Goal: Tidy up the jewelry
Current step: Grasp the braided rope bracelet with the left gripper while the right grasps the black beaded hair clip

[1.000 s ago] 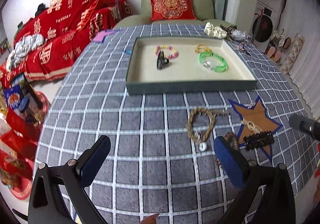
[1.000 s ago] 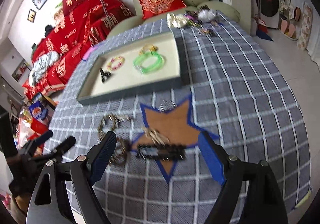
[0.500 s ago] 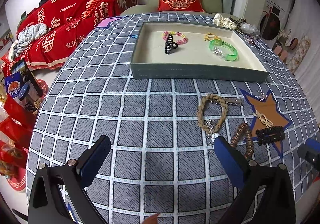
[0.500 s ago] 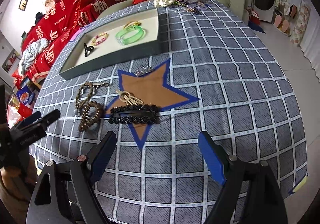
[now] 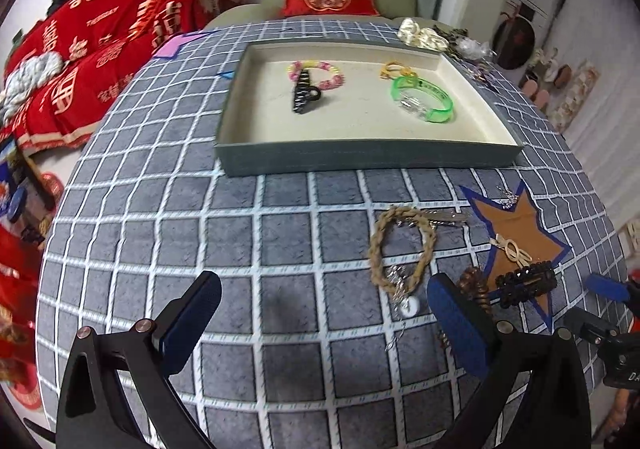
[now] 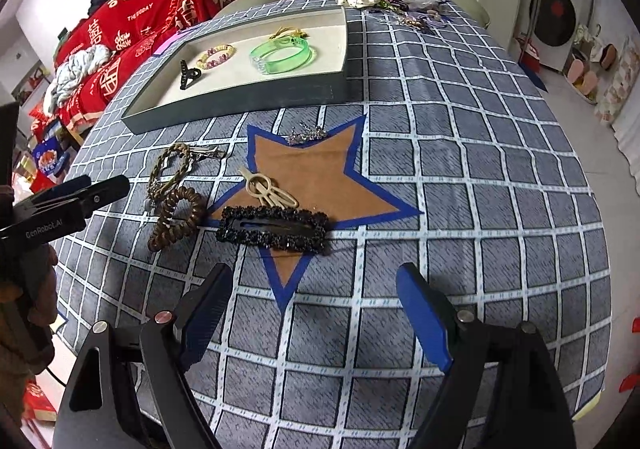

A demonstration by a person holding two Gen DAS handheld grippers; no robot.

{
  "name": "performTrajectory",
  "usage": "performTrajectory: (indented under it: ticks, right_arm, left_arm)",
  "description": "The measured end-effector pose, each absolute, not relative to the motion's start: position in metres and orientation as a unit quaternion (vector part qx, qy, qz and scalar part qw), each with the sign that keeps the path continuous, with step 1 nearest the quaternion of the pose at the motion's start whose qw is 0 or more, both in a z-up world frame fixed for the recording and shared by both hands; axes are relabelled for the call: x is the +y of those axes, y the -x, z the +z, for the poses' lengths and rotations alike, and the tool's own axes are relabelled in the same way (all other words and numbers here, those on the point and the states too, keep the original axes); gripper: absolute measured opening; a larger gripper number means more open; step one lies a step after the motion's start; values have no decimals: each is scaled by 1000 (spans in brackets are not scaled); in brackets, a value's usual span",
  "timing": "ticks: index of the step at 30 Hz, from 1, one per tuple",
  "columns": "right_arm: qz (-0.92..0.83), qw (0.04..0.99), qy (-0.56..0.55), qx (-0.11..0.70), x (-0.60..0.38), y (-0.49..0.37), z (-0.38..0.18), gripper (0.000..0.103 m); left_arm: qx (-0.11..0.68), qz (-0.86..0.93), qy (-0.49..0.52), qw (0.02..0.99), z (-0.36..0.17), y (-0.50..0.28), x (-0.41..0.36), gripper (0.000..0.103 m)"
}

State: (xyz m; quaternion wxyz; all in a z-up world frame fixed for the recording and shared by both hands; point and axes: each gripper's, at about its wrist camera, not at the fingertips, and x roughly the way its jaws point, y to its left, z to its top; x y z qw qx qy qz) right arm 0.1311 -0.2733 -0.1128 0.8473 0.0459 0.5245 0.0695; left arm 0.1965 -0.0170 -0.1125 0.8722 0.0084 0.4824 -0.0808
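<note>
Both tools stood apart and empty: the left tool (image 5: 324, 313) at lower centre, the right tool (image 6: 314, 303) below the black beaded rectangular hair clip (image 6: 273, 229), which lay on the grey checked surface (image 6: 480, 177) mid-frame.

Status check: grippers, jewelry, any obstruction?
Left gripper and right gripper open, empty. Black beaded hair clip on the star, outside the tray. Nothing blocking.

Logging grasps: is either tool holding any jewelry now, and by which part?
Nothing is held. The left tool and right tool are both open above the tablecloth.
</note>
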Motion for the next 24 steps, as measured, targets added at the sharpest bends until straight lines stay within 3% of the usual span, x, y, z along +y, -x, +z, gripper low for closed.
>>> performTrajectory:
  ticks: [13,15,21,24]
  right_arm:
    - [149,838,66,521,-246,-156,-123,86]
    - [162,832,69,526,-244,-161,-127,86]
    - [181,822,91,533,-239,-172,-135,85]
    - [180,821,119,529,-232,-170,-135,74]
  left_arm:
    - [500,-111,-26,859,-124,-227,-35,102]
    - [502,-115,-28,857,-125,-229,-38,87]
    - [516,-120,-33,847,-134,-236,-44,83]
    - [514,-124,-42,848,-134,-235,-47,78]
